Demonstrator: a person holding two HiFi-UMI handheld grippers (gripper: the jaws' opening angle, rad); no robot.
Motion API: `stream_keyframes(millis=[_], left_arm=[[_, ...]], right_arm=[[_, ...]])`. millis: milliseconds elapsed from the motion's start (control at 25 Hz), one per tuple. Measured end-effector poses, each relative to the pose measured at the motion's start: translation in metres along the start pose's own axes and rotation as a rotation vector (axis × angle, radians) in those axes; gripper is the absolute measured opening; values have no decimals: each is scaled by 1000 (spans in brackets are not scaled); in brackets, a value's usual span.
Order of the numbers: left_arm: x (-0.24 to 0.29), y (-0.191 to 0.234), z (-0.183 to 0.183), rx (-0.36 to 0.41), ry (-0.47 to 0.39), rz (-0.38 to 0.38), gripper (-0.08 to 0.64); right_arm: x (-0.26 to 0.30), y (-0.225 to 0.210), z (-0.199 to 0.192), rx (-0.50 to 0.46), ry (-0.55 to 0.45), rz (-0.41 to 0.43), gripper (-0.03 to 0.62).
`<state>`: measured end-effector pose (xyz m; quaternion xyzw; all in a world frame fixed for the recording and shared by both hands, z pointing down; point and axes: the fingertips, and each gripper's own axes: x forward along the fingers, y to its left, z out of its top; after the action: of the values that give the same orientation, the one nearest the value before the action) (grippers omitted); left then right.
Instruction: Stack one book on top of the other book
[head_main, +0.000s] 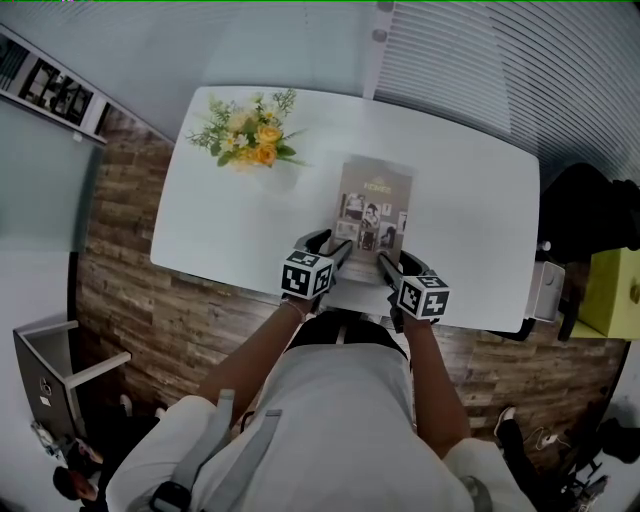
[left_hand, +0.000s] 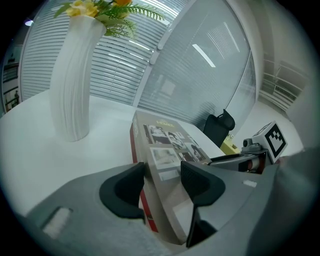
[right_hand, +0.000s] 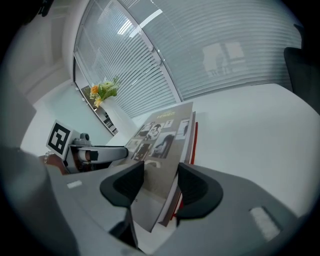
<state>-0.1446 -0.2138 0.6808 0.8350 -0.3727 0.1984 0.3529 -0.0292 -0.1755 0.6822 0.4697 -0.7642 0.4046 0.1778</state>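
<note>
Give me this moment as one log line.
left gripper: shut on photo-cover book, near corner | right gripper: shut on its other near corner | red book: directly beneath

White table (head_main: 470, 200) holding a vase of yellow flowers (head_main: 248, 135) and two stacked books (head_main: 375, 205).

Both bare forearms reached forward toward 12 o'clock, side by side. The left gripper (head_main: 338, 250) and the right gripper (head_main: 386, 263) pointed ahead and downward, close together, each with its jaws clamped on the near edge of a book (head_main: 376, 200).
</note>
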Motion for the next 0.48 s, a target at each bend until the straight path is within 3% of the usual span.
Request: stream_keyframes(millis=[160, 320, 480], left_arm=[[-3, 2, 1, 11, -2, 12, 245], [-18, -1, 12, 36, -44, 18, 243], [-35, -10, 24, 74, -101, 17, 193]], right_arm=[[-4, -2, 5, -76, -11, -47, 235], [-19, -1, 23, -150, -69, -89, 201], [-33, 6, 35, -234, -110, -105, 161]])
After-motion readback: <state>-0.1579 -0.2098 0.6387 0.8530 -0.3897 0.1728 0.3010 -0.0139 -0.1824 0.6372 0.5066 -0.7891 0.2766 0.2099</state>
